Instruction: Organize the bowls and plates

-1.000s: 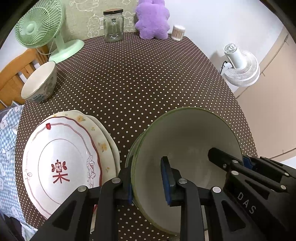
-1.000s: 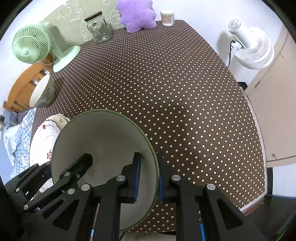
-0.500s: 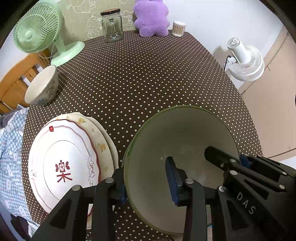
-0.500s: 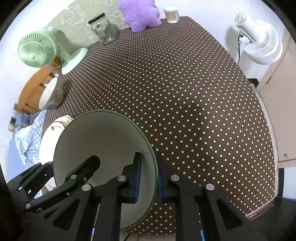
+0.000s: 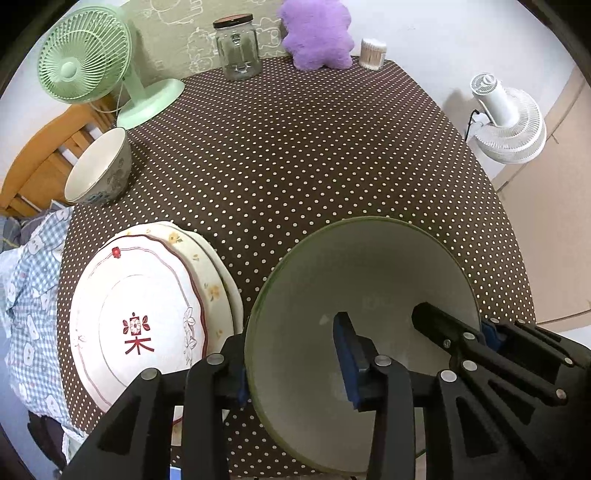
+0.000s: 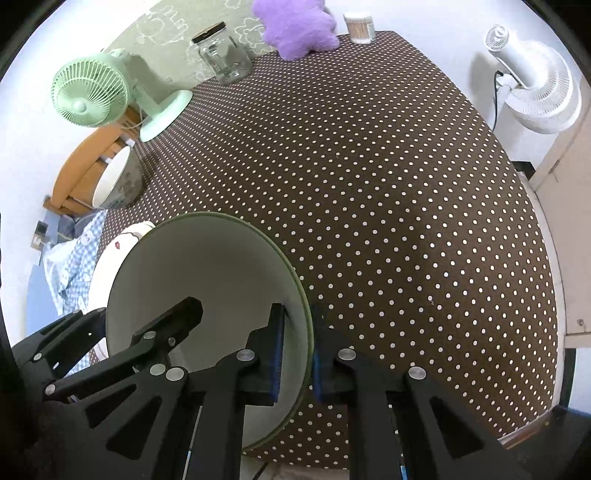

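Note:
A large green-rimmed bowl (image 5: 354, 280), white inside, hangs above the near edge of the table, also seen in the right wrist view (image 6: 207, 280). My left gripper (image 5: 291, 363) straddles the bowl's left rim, one finger inside, one outside, with a wide gap. My right gripper (image 6: 297, 354) is shut on its right rim. A stack of plates (image 5: 147, 317) with a red motif lies on the table to the left of the bowl. A smaller patterned bowl (image 5: 99, 171) stands at the table's left edge.
The table has a brown polka-dot cloth (image 5: 295, 155). At the back stand a green fan (image 5: 92, 70), a glass jar (image 5: 238, 48), a purple plush (image 5: 317, 35) and a cotton-swab tub (image 5: 373, 53). A white fan (image 5: 506, 122) stands on the floor to the right. A wooden chair (image 5: 40, 162) is at left.
Both grippers rose with the green bowl, so more of the table shows. The left gripper's fingers widened around the bowl's rim. The right gripper stayed clamped.

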A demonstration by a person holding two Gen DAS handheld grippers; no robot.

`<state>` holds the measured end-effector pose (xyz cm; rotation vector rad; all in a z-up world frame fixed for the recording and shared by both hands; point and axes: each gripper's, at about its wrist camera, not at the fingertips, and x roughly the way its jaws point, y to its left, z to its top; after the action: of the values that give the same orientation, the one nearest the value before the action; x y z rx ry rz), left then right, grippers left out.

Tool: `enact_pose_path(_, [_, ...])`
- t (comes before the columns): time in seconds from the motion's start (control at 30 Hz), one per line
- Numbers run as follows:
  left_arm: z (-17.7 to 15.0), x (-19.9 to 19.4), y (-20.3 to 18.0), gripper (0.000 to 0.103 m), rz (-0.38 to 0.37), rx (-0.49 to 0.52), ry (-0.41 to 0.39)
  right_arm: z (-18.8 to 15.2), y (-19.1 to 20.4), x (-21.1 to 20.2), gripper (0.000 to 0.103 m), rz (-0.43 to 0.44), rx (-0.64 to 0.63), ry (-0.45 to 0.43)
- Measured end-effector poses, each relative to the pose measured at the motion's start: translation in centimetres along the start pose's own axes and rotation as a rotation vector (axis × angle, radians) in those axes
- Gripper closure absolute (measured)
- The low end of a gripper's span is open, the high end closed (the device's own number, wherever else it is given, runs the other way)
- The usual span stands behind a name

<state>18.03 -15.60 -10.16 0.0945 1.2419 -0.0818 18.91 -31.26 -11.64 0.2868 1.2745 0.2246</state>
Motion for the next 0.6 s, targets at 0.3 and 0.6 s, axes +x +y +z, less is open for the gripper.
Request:
enact_pose_path(0.3, [0.2, -0.2, -1.0, 0.064, 0.100, 0.015, -0.003, 0.6, -0.4, 0.4, 0.090, 0.044, -0.040, 0.044])
enact_pose_path(0.6, [0.6, 0.7, -1.3, 0.062, 0.161, -0.008, 0.035, 1.4, -0.1, 1.1, 0.090, 0.035, -0.121, 0.077])
